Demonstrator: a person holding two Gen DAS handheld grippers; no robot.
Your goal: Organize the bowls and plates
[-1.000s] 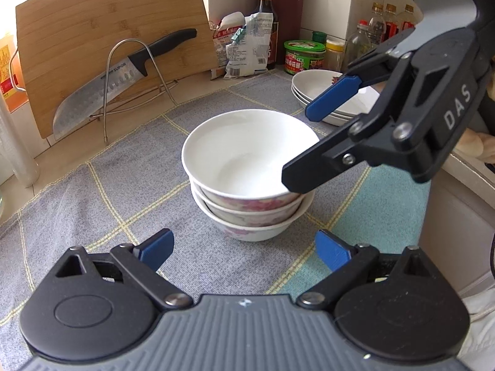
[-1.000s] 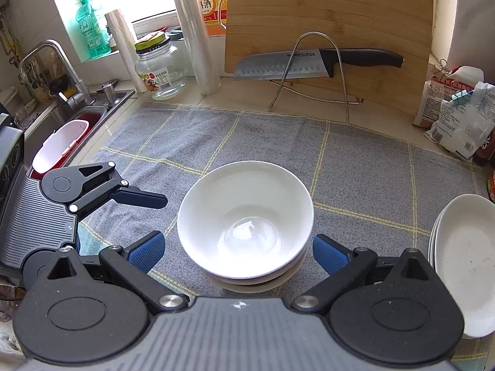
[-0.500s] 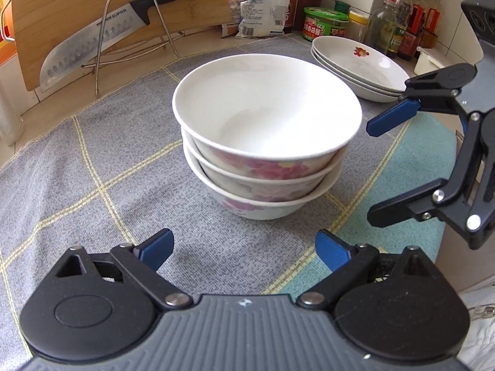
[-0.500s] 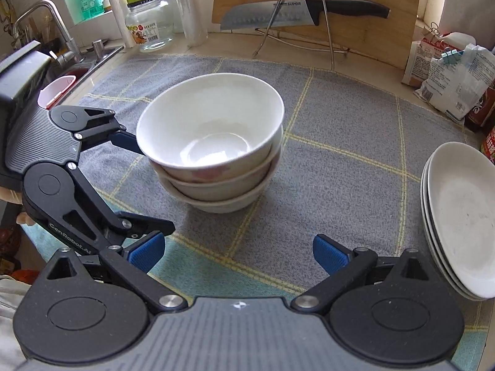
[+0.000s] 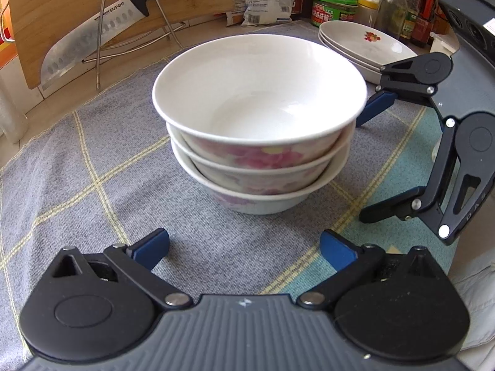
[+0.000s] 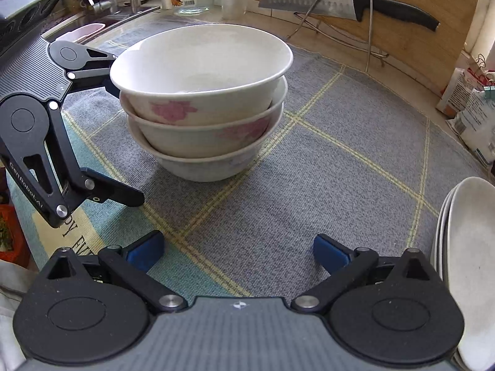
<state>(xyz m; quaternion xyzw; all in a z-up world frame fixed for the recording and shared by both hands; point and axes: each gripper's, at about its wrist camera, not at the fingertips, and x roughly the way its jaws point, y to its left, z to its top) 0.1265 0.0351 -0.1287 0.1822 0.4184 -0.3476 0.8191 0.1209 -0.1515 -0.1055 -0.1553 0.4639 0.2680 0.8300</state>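
1. Three white bowls (image 5: 260, 123) with pink flowers on the outside sit nested in one stack on a grey checked cloth (image 5: 92, 160) spread over the counter.
2. The left gripper (image 5: 244, 247) stands low in front of the stack, its blue-tipped jaws wide apart and just opened further; nothing lies between them but cloth.
3. The right gripper (image 6: 236, 249) is likewise spread wide, with bare cloth between its jaws and no contact with any dish (seen from the left wrist, one blue tip sits close beside the top bowl's rim; whether it touches cannot be told).
4. A stack of white plates (image 5: 365, 46) rests on the cloth to the right of the bowls, apart from them.
5. Behind, a knife (image 5: 117, 27) lies in a wire stand (image 5: 139, 18) against a wooden cutting board (image 5: 62, 0).
6. Jars and bottles (image 5: 402, 9) stand beyond the plates.
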